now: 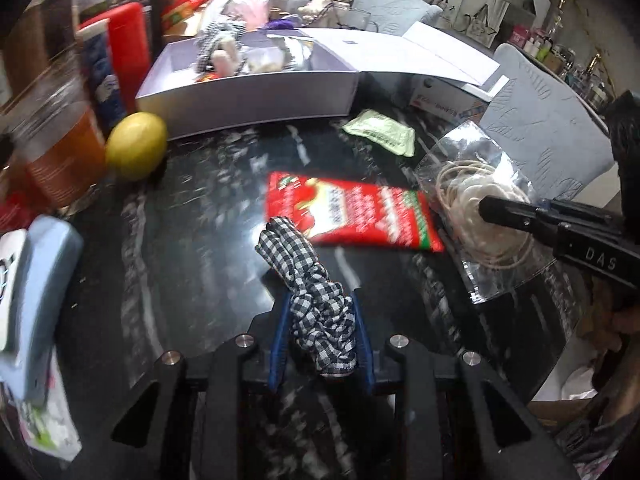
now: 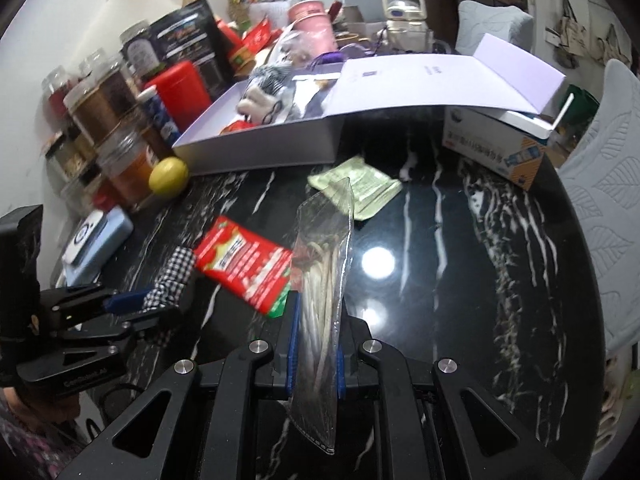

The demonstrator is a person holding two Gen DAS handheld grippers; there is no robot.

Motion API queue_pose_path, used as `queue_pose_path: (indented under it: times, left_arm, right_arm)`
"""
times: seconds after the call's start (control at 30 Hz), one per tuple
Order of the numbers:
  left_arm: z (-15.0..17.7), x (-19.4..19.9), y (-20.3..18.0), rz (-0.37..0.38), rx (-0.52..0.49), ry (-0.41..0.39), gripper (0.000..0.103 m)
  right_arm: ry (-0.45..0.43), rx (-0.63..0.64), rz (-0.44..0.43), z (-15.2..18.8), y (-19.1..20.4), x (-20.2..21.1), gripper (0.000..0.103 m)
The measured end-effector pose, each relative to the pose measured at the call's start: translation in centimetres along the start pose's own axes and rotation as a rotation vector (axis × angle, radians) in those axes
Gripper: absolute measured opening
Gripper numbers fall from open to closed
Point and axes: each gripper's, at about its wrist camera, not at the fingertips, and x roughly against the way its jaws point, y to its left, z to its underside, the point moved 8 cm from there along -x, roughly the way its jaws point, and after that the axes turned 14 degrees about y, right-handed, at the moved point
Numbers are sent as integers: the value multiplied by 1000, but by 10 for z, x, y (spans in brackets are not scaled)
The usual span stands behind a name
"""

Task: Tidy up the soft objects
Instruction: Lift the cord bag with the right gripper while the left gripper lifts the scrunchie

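Note:
My left gripper (image 1: 322,320) is shut on a black-and-white checked cloth (image 1: 316,304), held above the black marble table (image 1: 192,240); the same gripper (image 2: 160,300) and cloth (image 2: 172,276) show at the left of the right wrist view. My right gripper (image 2: 316,328) is shut on a clear plastic bag of white cord (image 2: 326,280), which stands upright between the pads. In the left wrist view that bag (image 1: 476,200) hangs from the right gripper (image 1: 486,210). A red packet (image 1: 352,214) and a green packet (image 1: 380,130) lie on the table. The open white box (image 1: 256,92) behind holds soft items.
A yellow lemon (image 1: 136,146), jars (image 2: 104,120), a red container (image 1: 128,52) and a light blue device (image 1: 36,296) crowd the left side. A small printed carton (image 2: 500,152) sits under the box lid at right. Grey cushioned chairs (image 1: 548,128) stand beyond the table's edge.

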Motion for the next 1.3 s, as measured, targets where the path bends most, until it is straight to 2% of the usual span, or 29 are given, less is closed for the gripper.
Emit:
queue_pose_path:
  times: [0.17, 0.47, 0.6, 0.87, 1.03, 1.3]
  left_arm:
    - [10, -10, 15, 14, 15, 25, 29]
    - [4, -9, 21, 53, 36, -19, 29]
    - [2, -9, 26, 80, 57, -14, 29]
    - [3, -9, 27, 84, 91, -47, 29]
    - [2, -10, 26, 63, 78, -42, 30]
    - [-2, -13, 20, -17, 41, -40, 33]
  right_arm:
    - [18, 15, 23, 5, 14, -8, 15]
    - [17, 56, 95, 3, 25, -15, 18]
    - [22, 38, 83, 5, 23, -19, 18]
    - [34, 19, 58, 10, 21, -28, 19]
    - [34, 20, 64, 13, 21, -28, 18]
    - [32, 23, 45, 17, 20, -26, 18]
